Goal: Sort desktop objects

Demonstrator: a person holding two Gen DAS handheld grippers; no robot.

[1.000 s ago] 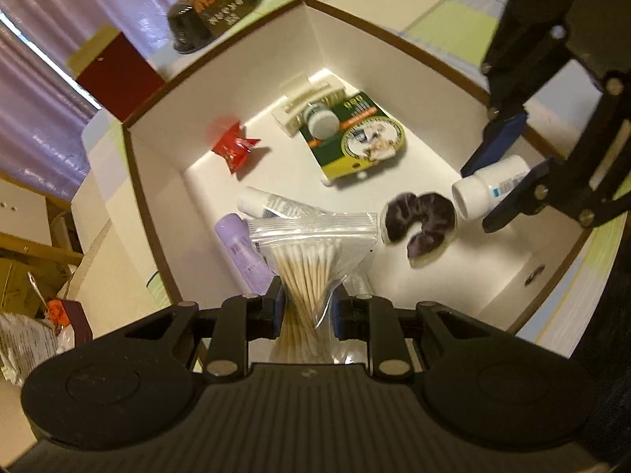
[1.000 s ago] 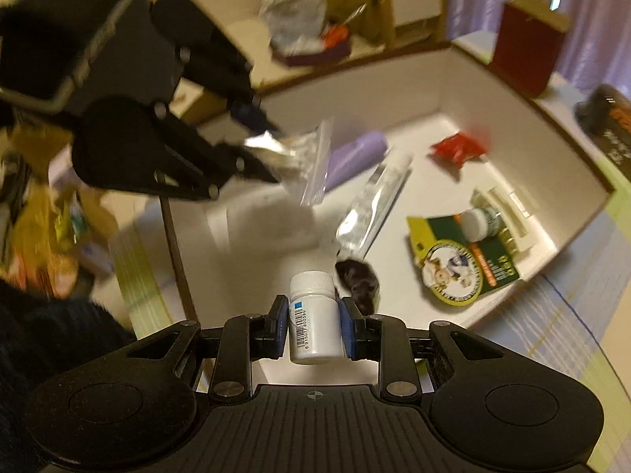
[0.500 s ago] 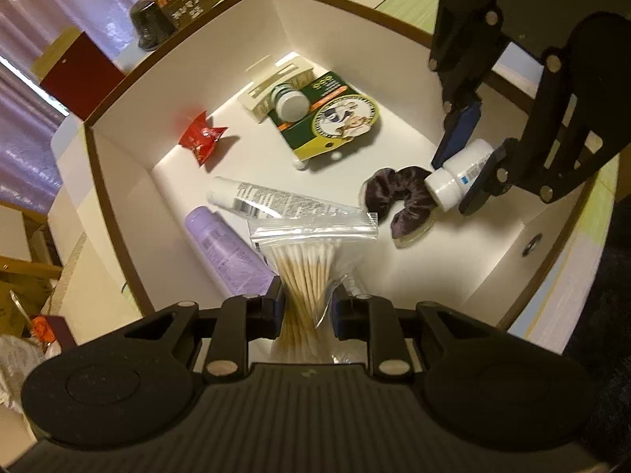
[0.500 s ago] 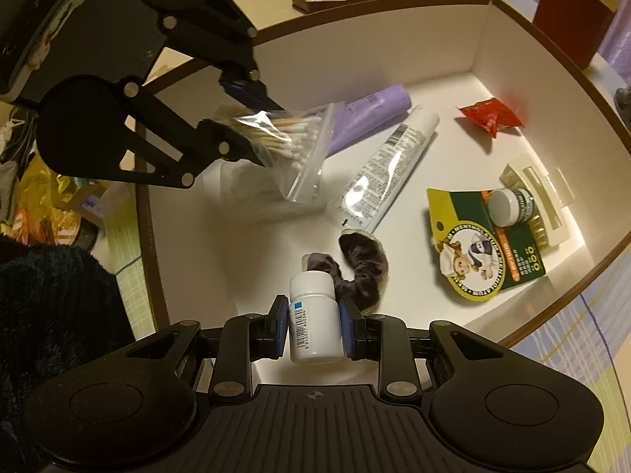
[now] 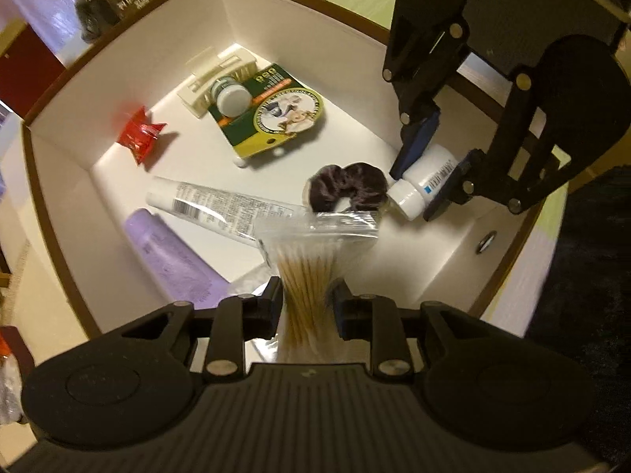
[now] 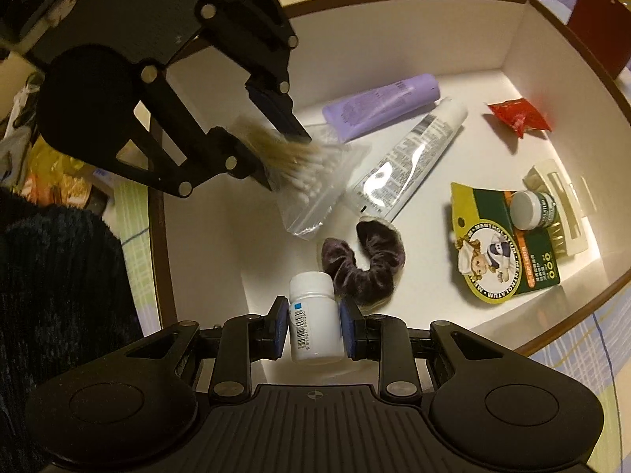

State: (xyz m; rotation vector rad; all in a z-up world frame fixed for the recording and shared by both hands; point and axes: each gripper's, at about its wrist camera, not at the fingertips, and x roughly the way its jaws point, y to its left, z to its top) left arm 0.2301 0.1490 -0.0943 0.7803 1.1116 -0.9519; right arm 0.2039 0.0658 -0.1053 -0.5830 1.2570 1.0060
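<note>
1. The left gripper (image 5: 307, 299) clamps a clear bag of cotton swabs (image 5: 311, 252) over the white box (image 5: 118, 71).
2. The right gripper (image 6: 313, 329) grips a white bottle (image 6: 315, 315) just beside the dark scrunchie (image 6: 364, 260) inside the box.

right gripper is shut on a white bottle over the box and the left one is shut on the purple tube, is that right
Not quite. The left gripper is shut on the bag of cotton swabs, as the left wrist view shows; the purple tube lies on the floor of the box. The right gripper is indeed shut on the white bottle over the box.
</note>
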